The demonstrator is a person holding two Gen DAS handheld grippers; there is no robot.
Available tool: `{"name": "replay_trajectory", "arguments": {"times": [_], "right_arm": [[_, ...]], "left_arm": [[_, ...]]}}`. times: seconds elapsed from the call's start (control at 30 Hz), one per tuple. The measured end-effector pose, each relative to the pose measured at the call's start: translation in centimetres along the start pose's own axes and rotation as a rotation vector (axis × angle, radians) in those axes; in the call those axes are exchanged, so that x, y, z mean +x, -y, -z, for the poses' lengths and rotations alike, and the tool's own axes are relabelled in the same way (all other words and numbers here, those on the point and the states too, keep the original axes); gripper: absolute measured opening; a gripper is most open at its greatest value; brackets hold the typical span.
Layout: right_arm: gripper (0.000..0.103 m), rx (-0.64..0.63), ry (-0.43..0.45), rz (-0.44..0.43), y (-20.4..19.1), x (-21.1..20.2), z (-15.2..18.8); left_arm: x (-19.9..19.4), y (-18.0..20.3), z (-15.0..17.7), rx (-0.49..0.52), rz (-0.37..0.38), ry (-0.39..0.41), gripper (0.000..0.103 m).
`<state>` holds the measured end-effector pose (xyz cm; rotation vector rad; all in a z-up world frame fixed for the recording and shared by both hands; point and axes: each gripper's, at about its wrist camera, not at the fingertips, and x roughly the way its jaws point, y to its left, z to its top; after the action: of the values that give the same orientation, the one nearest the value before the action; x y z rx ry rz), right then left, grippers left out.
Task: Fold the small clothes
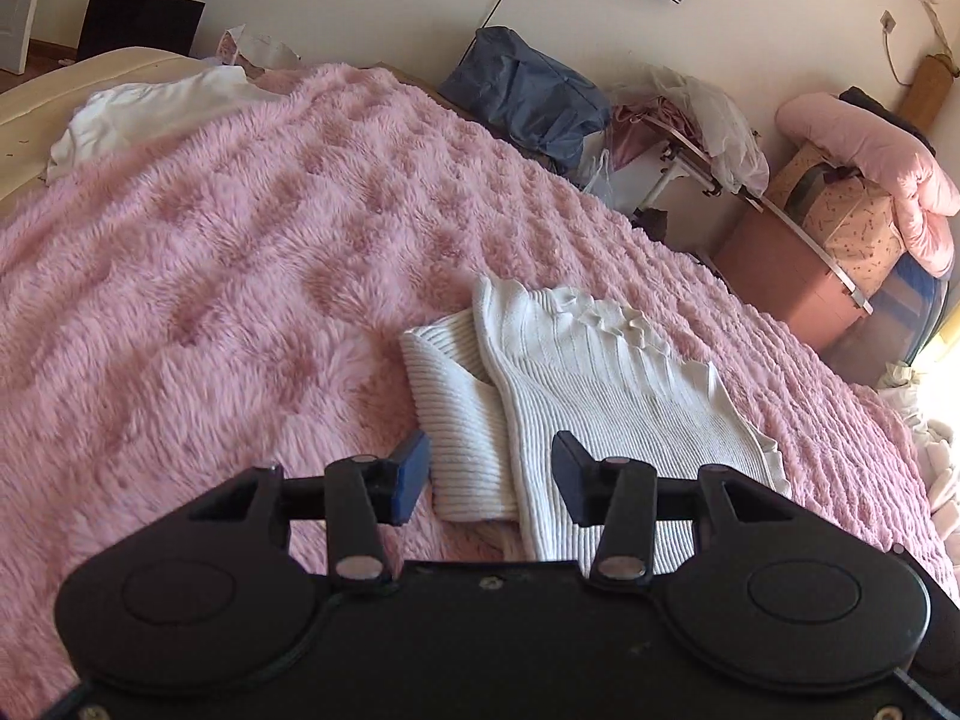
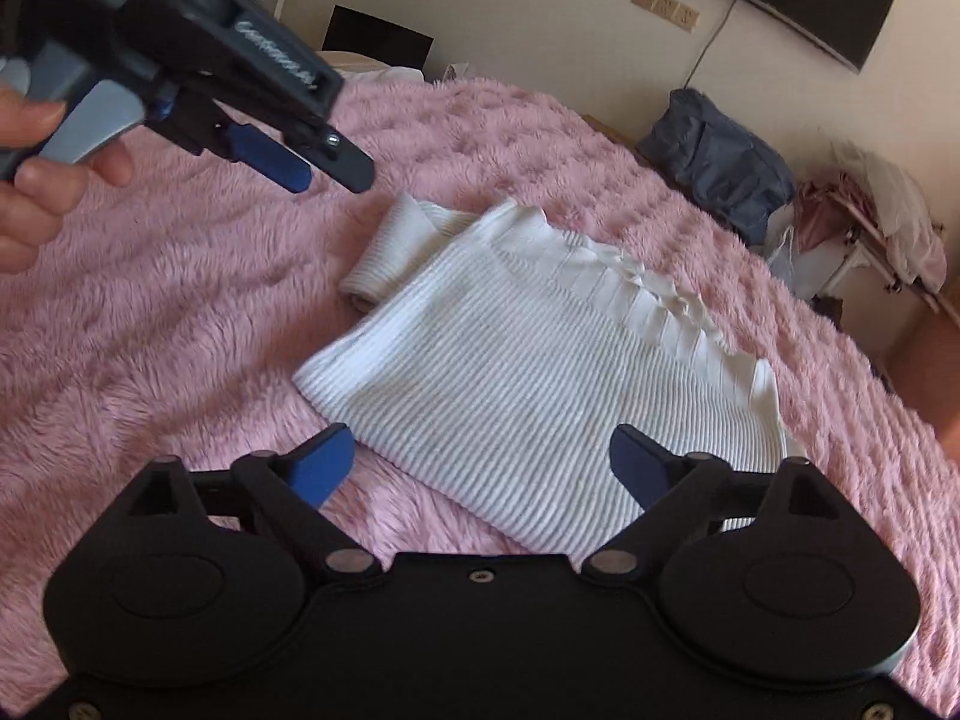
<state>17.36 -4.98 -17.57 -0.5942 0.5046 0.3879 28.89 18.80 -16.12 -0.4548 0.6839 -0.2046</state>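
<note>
**White knit lying folded on the bed**

A fuzzy pink blanket (image 1: 240,252) is covering the bed. The ribbed white top (image 2: 510,372) is lying folded on it. The left gripper (image 1: 492,477) and right gripper (image 2: 483,468) are hovering just above, fingers spread, gripping nothing.

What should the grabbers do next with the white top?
Probably bring the left gripper down onto the sleeve that sticks out beside the folded white top and fold it in. Both grippers' jaws are open and empty, the right gripper hovering over the near edge.
</note>
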Motion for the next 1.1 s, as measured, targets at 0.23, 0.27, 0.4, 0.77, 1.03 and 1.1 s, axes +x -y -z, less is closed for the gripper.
{"name": "replay_trajectory", "arguments": {"times": [0.23,0.27,0.4,0.77,1.03,1.1], "right_arm": [[0.051,-0.167,-0.058,0.062,-4.2,2.4,-0.7],[0.042,-0.159,-0.079,0.057,-4.4,3.0,-0.7],[0.042,-0.164,-0.081,0.028,-5.2,4.0,-0.2],[0.042,-0.277,-0.036,0.079,-8.1,5.7,-0.3],[0.041,-0.288,-0.037,0.115,-8.8,6.0,-0.3],[0.040,-0.281,-0.042,0.109,-8.8,6.1,-0.4]], "left_arm": [[3.1,-1.5,-2.7,-0.003,-0.008,0.003,0.048],[3.6,-1.8,-3.1,-0.005,-0.014,0.003,0.048],[5.6,-2.9,-4.4,-0.022,-0.040,0.000,0.048],[10.8,-7.2,-4.4,-0.282,0.133,-0.055,0.047],[14.8,-7.7,-4.2,-0.427,0.273,-0.141,0.047],[15.6,-7.5,-4.4,-0.434,0.282,-0.160,0.047]]}}
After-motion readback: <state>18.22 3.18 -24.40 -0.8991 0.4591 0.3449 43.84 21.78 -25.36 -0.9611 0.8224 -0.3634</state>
